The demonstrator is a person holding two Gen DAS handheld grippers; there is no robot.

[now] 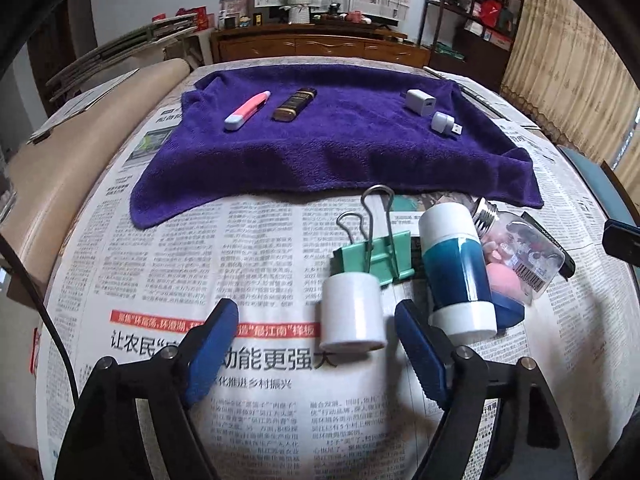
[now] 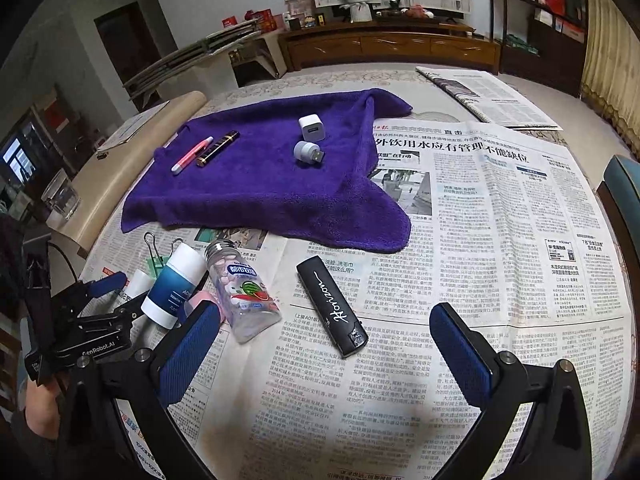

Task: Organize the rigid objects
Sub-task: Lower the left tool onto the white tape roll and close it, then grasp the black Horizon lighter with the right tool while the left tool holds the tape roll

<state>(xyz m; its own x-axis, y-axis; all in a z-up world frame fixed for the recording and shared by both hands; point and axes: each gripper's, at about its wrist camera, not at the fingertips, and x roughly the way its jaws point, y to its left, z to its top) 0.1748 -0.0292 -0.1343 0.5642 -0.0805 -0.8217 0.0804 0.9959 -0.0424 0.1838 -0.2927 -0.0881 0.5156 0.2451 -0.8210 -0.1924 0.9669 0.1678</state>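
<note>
A purple towel (image 1: 320,152) (image 2: 256,184) lies on the newspaper-covered table. On it lie a pink pen (image 1: 247,111), a dark lighter (image 1: 295,105), a white charger cube (image 1: 420,102) and a small USB plug (image 1: 446,123). In front of it lie a white cylinder (image 1: 354,312), a green binder clip (image 1: 376,258), a blue-and-white tube (image 1: 458,272) and a clear candy bottle (image 1: 516,256) (image 2: 248,296). My left gripper (image 1: 316,320) is open, just short of the white cylinder. My right gripper (image 2: 324,320) is open, with a black "Horizon" stick (image 2: 332,308) between its fingertips.
Newspapers (image 2: 500,208) cover the table. A drinking glass (image 2: 60,196) stands at the left edge on a beige bench. A wooden cabinet (image 2: 392,46) and shelves stand behind. A pink sponge and a blue object (image 1: 508,300) lie under the bottle.
</note>
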